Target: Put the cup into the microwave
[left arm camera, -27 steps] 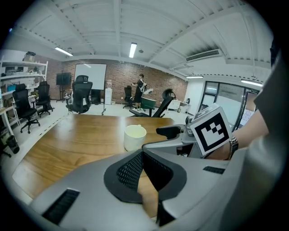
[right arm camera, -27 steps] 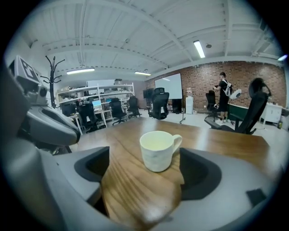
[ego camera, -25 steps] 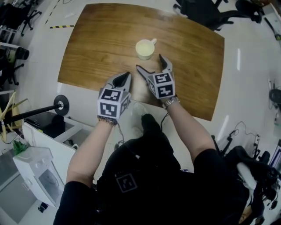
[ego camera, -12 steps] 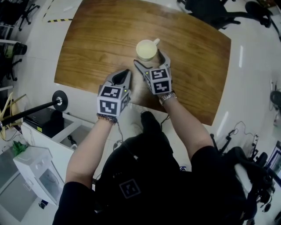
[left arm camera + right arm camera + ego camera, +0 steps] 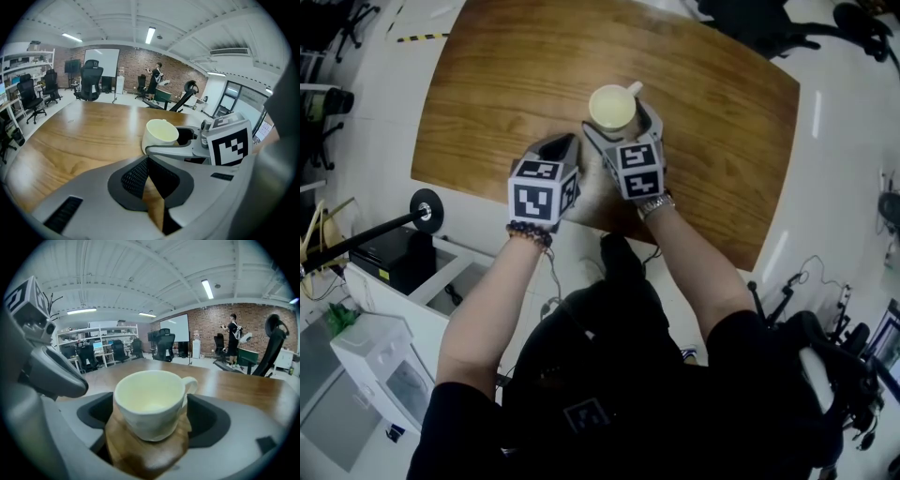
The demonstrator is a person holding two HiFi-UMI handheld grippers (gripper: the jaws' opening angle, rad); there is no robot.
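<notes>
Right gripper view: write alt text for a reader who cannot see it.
A pale cup stands upright on a wooden table between the right gripper's open jaws, its handle to the right. The left gripper shows at the left edge.

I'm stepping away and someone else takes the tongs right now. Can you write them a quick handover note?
Left tongs: shut, empty, over the near part of the wooden table, beside the right tongs.
Right tongs: open, one jaw on each side of the cup, pads not pressing it.
Cup: upright, empty, on the table, handle on its far side.
Done: cup bracketed.
Left: close on it, lift, carry to the microwave. A white appliance low at the person's left may be it; door state unclear.
</notes>
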